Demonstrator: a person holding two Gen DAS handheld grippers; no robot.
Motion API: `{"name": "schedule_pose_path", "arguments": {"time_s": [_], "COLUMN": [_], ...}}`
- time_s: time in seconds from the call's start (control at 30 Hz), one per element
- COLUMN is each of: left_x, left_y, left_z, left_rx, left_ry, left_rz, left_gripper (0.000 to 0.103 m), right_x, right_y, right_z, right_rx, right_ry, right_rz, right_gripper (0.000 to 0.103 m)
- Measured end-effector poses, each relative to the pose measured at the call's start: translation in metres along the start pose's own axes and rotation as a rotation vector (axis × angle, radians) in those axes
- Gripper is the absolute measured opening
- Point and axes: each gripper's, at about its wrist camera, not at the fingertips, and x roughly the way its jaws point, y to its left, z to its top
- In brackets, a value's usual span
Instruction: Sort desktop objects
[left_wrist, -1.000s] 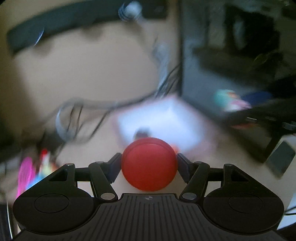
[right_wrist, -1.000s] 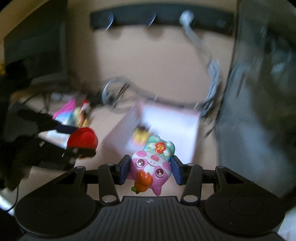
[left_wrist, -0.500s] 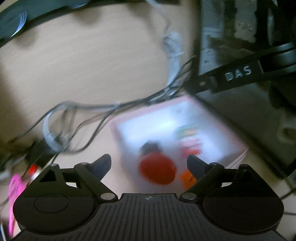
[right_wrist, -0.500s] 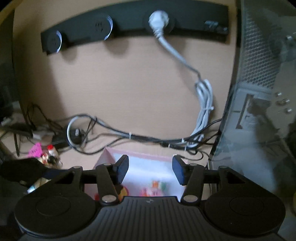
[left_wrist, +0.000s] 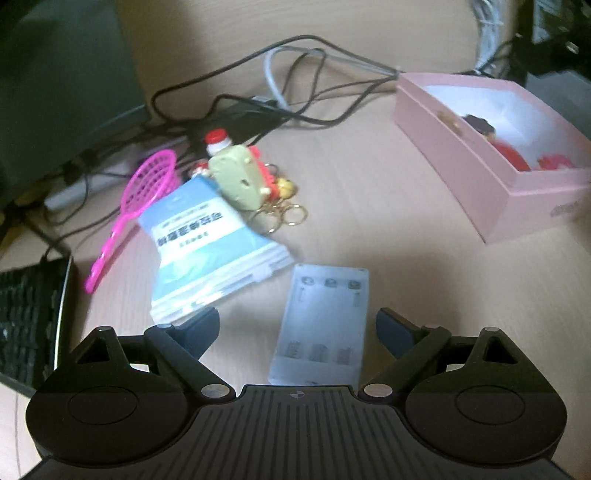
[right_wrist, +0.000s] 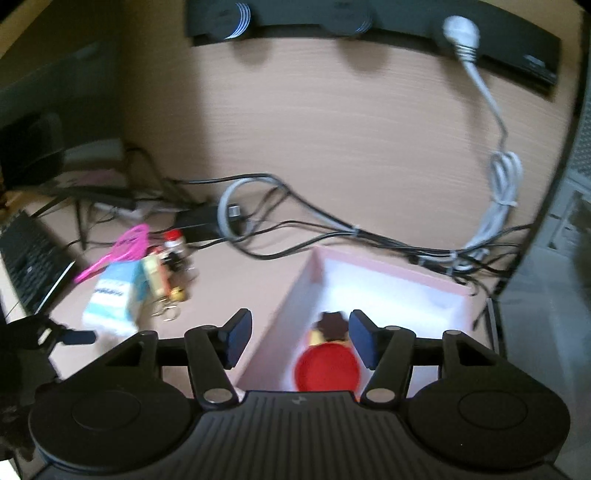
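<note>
My left gripper (left_wrist: 297, 328) stands open above a pale blue battery case (left_wrist: 322, 326) that lies flat on the desk between its fingers, untouched. Left of the case lie a blue-and-white packet (left_wrist: 208, 254), a pink toy racket (left_wrist: 138, 203) and a cream keychain toy (left_wrist: 240, 175) with gold rings. The pink box (left_wrist: 517, 192) sits at the right with red items inside. My right gripper (right_wrist: 299, 339) hovers over the pink box's (right_wrist: 291, 291) left wall, its jaws opening, nothing pressed between them. Below it in the box lie a red round lid (right_wrist: 327, 369) and a small dark-haired figure (right_wrist: 330, 326).
A tangle of black and grey cables (left_wrist: 295, 74) runs behind the objects. A keyboard (left_wrist: 29, 317) lies at the left edge, a dark monitor (left_wrist: 55, 81) behind it. A black power strip (right_wrist: 369, 22) hangs on the back panel, and a computer case (right_wrist: 554, 295) stands at the right.
My left gripper let go of the red lid into the box, then swung left and down over the battery case. My right gripper released the pink toy and has widened further.
</note>
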Motion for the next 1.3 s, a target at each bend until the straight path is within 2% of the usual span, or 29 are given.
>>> {"name": "schedule_pose_path", "arguments": {"time_s": [0.1,0.3,0.53,0.67,0.77,0.83,0.9,0.97,1.03,1.1,1.2,1.3], "left_x": [0.000,0.001,-0.008,-0.023,-0.037,-0.046,-0.052,-0.055,-0.052,-0.045,-0.027,-0.006], "left_y": [0.002,-0.004,-0.023,-0.041,-0.050,-0.052,-0.046,-0.030,-0.009,0.012,0.036,0.038], "left_z": [0.003,-0.003,-0.007,-0.020,-0.032,-0.039,-0.043,-0.041,-0.032,-0.019,0.008,0.033], "left_rx": [-0.026,-0.025,0.016,0.080,0.116,0.136,0.133,0.080,-0.001,-0.109,-0.262,-0.286], "left_ry": [-0.008,-0.015,-0.030,-0.029,-0.017,-0.018,-0.032,-0.041,-0.052,-0.062,-0.065,-0.059], "left_rz": [-0.014,-0.055,-0.158,-0.243,-0.350,-0.386,-0.367,-0.329,-0.245,-0.144,-0.056,0.049], "left_gripper": [0.093,0.084,0.058,0.057,0.059,0.063,0.074,0.079,0.089,0.095,0.095,0.096], "right_x": [-0.005,-0.010,-0.011,-0.009,-0.005,-0.002,0.001,0.004,0.007,0.009,0.009,0.009], "right_y": [0.015,0.031,0.041,0.047,0.051,0.055,0.058,0.060,0.061,0.063,0.064,0.067], "right_z": [-0.002,-0.003,-0.004,-0.005,-0.006,-0.007,-0.009,-0.015,-0.024,-0.034,-0.049,-0.062], "right_rx": [-0.026,-0.047,-0.056,-0.059,-0.063,-0.069,-0.079,-0.087,-0.093,-0.099,-0.109,-0.118], "right_ry": [-0.004,-0.013,-0.016,-0.011,-0.004,0.002,0.009,0.021,0.039,0.062,0.090,0.112], "right_rz": [0.011,0.010,0.017,0.025,0.033,0.042,0.052,0.073,0.099,0.115,0.132,0.159], "right_gripper": [0.061,0.062,0.062,0.062,0.062,0.062,0.062,0.062,0.062,0.063,0.064,0.065]}}
